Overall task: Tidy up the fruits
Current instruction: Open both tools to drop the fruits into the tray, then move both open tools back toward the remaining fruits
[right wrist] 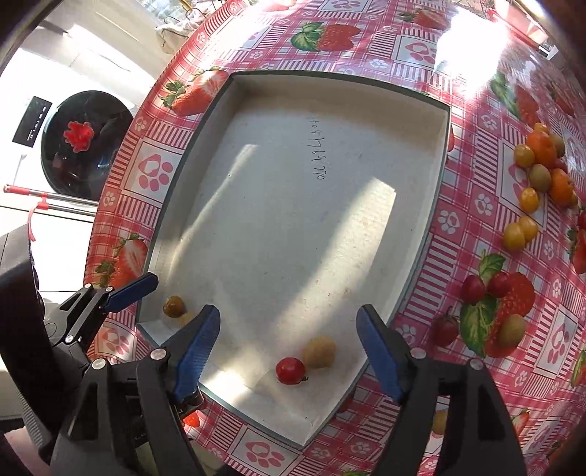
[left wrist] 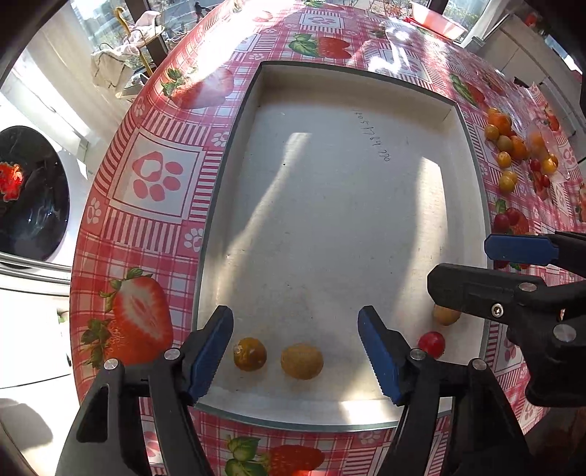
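A shallow white tray lies on the strawberry tablecloth. My left gripper is open over the tray's near edge, with a dark olive fruit and a yellow fruit between its fingers. A red tomato and a pale fruit lie to its right. My right gripper is open above that red tomato and pale fruit; it also shows in the left wrist view. Loose fruits lie on the cloth right of the tray.
Red cherries and a green fruit lie on the cloth near the tray's right edge. A washing machine stands beyond the table's left edge. A pink bowl sits at the far end.
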Motion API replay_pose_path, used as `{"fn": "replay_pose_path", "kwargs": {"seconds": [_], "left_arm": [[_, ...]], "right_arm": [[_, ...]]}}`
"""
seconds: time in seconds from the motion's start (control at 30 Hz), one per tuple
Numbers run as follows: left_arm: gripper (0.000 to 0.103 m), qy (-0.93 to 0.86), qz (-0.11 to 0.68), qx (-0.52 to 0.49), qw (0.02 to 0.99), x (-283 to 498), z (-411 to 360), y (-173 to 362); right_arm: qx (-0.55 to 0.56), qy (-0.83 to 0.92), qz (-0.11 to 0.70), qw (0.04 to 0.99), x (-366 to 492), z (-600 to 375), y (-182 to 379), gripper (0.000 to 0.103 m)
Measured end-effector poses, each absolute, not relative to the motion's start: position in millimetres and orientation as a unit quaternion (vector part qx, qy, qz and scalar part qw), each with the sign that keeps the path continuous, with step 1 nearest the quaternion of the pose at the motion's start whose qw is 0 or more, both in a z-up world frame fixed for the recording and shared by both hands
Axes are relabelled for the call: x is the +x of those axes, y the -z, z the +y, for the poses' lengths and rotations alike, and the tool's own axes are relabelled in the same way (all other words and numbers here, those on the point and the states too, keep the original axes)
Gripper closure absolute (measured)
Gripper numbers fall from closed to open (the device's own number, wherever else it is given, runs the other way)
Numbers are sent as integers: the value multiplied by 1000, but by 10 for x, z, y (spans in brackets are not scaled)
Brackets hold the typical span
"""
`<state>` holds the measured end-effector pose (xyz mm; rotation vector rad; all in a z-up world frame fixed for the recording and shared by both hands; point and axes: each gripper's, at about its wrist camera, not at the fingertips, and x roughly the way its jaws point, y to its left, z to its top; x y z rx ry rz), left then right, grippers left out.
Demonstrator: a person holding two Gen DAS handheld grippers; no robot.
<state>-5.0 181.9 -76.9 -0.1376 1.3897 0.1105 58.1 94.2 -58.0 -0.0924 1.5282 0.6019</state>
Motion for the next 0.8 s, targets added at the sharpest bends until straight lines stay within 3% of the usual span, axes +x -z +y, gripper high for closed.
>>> {"fn": "replay_pose_path", "kwargs": {"seconds": [0.8], "left_arm": [[31,99,621,-4,778,-89,191,434]], "right_arm": [[43,-95,710,697,669,-1102,767,21]]}}
